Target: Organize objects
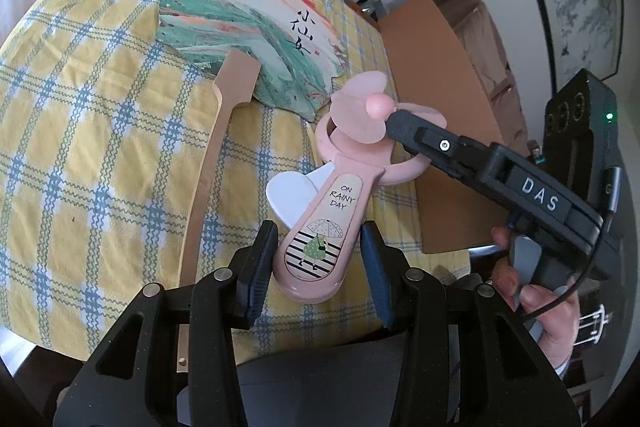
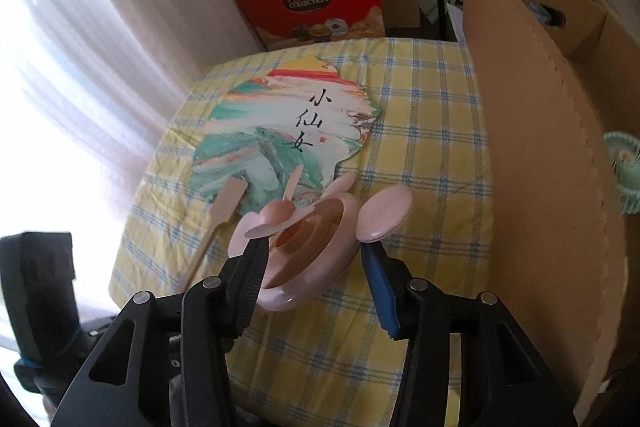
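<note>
The left tongs [image 1: 318,259] clamp the handle of a pink handheld fan [image 1: 320,235], holding it above the worktop [image 1: 100,155] with its yellow checked cloth. The right tongs [image 2: 312,259] straddle the fan's round head, jaws apart, one finger [image 1: 404,127] beside the blades; whether the pads press it is unclear. Beyond lies a painted paddle fan [image 2: 288,139], beside a cardboard box [image 2: 540,155]. Farther back stands a red gift box [image 2: 312,3].

Glossy pink plastic handheld fan [image 1: 320,227], woven checked cotton tablecloth [image 1: 100,155], matt printed paper fan [image 2: 280,131] with wooden handle [image 1: 208,179], matt corrugated cardboard box [image 2: 540,147].
</note>
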Available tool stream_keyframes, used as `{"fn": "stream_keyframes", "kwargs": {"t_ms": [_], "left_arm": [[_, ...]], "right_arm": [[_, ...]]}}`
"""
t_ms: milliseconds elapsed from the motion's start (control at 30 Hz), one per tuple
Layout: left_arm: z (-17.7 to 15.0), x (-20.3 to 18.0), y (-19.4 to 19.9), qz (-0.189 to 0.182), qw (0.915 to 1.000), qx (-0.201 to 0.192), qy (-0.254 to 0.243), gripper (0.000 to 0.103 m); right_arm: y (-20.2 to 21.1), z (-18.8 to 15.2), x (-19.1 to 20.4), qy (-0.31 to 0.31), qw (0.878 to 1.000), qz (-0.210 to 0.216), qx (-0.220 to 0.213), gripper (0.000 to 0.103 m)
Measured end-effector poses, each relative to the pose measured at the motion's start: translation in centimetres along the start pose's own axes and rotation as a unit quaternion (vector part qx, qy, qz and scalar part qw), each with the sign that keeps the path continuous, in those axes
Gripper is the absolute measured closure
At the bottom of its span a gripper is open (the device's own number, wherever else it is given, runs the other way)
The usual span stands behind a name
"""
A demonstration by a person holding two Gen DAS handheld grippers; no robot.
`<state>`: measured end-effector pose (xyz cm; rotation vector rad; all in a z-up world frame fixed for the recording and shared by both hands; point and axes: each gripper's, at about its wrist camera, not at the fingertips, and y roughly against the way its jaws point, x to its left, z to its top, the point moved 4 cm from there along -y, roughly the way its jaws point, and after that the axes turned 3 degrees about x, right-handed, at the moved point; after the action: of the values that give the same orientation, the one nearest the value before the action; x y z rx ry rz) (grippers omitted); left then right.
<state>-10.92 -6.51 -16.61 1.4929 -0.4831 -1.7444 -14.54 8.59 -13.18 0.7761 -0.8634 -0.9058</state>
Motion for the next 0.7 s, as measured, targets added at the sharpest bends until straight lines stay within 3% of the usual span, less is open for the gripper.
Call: {"fn": "stream_keyframes", "kwargs": {"t_ms": [100, 167, 300, 433, 567, 700], "left_arm": [[-0.3, -0.3, 0.3, -0.02, 0.9998, -0.003, -0.005, 0.065], [-0.4, -0.6, 0.5, -0.021, 0.9997, -0.005, -0.01, 0.066], [-0.6, -1.5, 0.8, -0.021, 0.9995, -0.01, -0.022, 0.067], [-0.8, -3.0, 1.7, -0.033, 0.9988, -0.018, -0.033, 0.079], [-0.8, -5.4, 2.4, -0.039, 0.9971, -0.027, -0.059, 0.08], [-0.8, -5.8, 1.6, 0.008, 0.9975, -0.025, -0.065, 0.08]], "right_arm": [[0.3, 0.2, -0.2, -0.019, 0.999, 0.039, -0.01, 0.07], [0.4, 0.2, -0.2, -0.034, 0.997, 0.073, -0.008, 0.074], [1.1, 0.3, 0.1, -0.031, 0.997, 0.075, -0.018, 0.077], [2.4, 0.4, 0.6, -0.028, 0.995, 0.095, -0.024, 0.082], [3.5, 0.6, 1.2, -0.016, 0.994, 0.1, -0.029, 0.09], [3.7, 0.8, 1.0, -0.006, 0.996, 0.081, -0.03, 0.09]]}}
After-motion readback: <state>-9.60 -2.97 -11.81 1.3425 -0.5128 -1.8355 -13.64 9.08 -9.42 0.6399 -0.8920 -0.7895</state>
